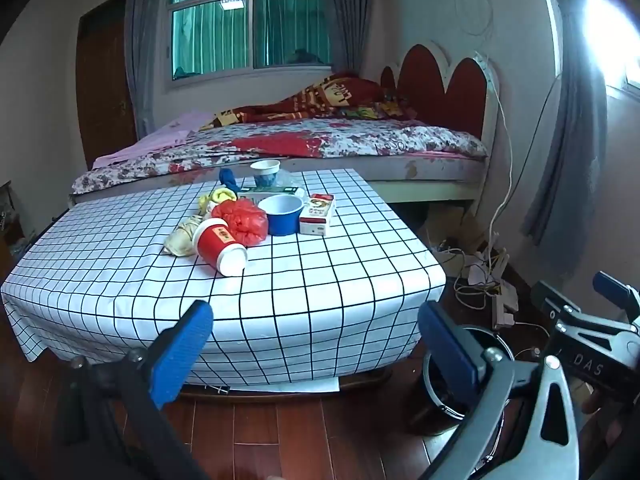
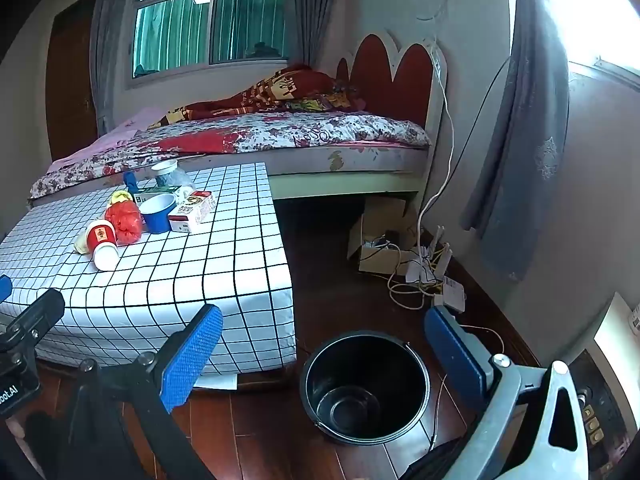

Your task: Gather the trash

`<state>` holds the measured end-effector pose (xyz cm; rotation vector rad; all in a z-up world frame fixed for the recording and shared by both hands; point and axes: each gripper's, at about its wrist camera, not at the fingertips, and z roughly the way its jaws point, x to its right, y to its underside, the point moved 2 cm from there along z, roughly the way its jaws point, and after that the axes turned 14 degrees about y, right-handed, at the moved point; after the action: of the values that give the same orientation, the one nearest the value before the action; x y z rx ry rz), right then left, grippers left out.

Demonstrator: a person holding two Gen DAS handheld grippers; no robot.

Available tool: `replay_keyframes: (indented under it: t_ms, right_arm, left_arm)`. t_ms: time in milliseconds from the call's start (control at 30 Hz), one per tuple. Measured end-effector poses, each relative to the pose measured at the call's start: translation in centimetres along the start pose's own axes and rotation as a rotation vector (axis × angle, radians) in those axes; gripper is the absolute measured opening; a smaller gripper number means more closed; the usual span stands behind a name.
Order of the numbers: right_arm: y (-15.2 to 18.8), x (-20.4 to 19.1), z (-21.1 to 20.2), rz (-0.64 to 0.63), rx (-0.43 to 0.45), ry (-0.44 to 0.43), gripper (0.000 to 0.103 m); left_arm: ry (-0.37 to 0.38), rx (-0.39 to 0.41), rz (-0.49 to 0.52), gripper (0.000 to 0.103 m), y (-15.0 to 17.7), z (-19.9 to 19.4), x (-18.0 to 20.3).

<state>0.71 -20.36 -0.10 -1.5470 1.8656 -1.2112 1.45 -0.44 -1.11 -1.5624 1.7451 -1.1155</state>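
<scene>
Trash lies piled on a low table with a white grid cloth [image 1: 280, 292] [image 2: 208, 264]. The pile holds a tipped red paper cup [image 1: 218, 246] [image 2: 102, 242], a crumpled red bag [image 1: 242, 220] [image 2: 125, 220], a blue bowl [image 1: 284, 214] [image 2: 158, 212], a red and white carton [image 1: 318, 214] [image 2: 192, 212], a white cup [image 1: 265, 172] [image 2: 166, 170] and yellow wrappers [image 1: 218, 196]. A black bucket [image 2: 364, 386] [image 1: 492, 344] stands on the floor right of the table. My left gripper [image 1: 316, 344] is open before the table's front edge. My right gripper [image 2: 324, 356] is open above the bucket. Neither holds anything.
A bed with a floral cover [image 1: 320, 140] [image 2: 260, 136] runs behind the table. Cables, a power strip and a cardboard box [image 2: 404, 260] lie on the wooden floor [image 2: 340, 280] by the right wall. Grey curtains [image 2: 516, 140] hang at the right.
</scene>
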Motion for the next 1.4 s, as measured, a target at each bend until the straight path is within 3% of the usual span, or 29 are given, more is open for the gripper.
replay_keyframes:
  t_ms: [1400]
  right_arm:
    - [-0.20,-0.11,-0.03,0.001,0.002,-0.009,0.102]
  left_arm:
    - [-0.003,0.003,0.012,0.102,0.53,0.34,-0.36]
